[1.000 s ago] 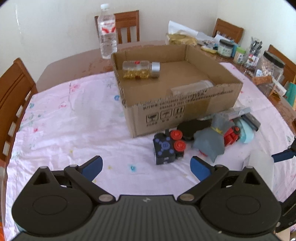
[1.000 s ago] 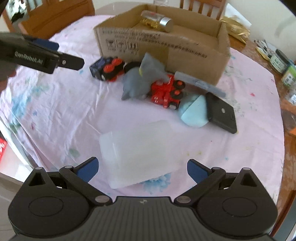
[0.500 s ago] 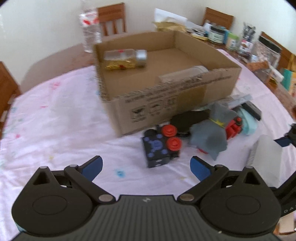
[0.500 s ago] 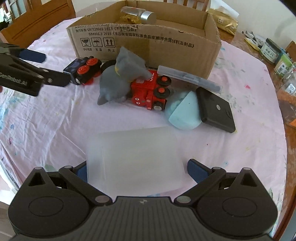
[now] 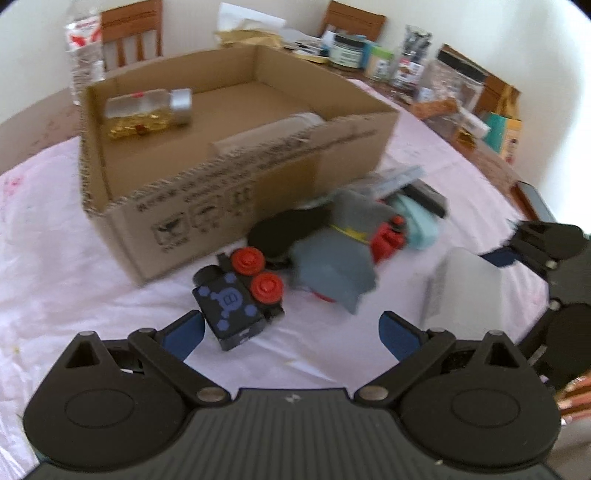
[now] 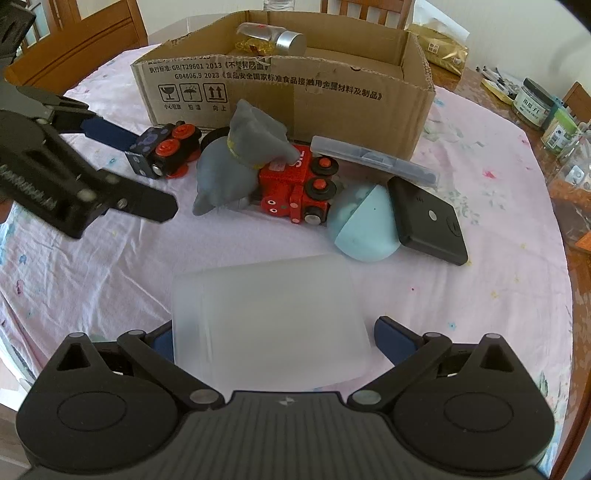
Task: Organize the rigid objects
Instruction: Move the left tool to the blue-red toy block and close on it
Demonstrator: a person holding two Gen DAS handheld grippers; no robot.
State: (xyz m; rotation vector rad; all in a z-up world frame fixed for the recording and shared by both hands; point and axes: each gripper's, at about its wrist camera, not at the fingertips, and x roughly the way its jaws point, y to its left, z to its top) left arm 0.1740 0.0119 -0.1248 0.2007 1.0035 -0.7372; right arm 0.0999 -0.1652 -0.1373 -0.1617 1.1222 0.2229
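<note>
A cardboard box (image 5: 236, 177) (image 6: 284, 92) stands on the pink cloth with a jar of gold pieces (image 5: 147, 110) (image 6: 269, 37) inside. In front lie a black-blue toy train car with red wheels (image 5: 240, 295) (image 6: 166, 147), a grey plush (image 5: 332, 258) (image 6: 240, 158), a red toy train (image 6: 299, 184), a light blue half-dome (image 6: 362, 225), a black flat device (image 6: 424, 218) and a clear flat case (image 6: 373, 155). My left gripper (image 5: 291, 328) is open, close to the black-blue car. My right gripper (image 6: 273, 336) is open, its fingers on either side of a frosted plastic box (image 6: 269, 317) (image 5: 465, 288).
Jars, bottles and packets (image 5: 406, 70) crowd the table's far right. A water bottle (image 5: 85, 48) stands behind the box. Wooden chairs (image 5: 129, 29) surround the table. The left gripper's body (image 6: 55, 173) reaches in from the left in the right wrist view.
My left gripper has moved forward toward the black-blue toy car. My right gripper has moved in over the frosted box, which now sits between its fingers.
</note>
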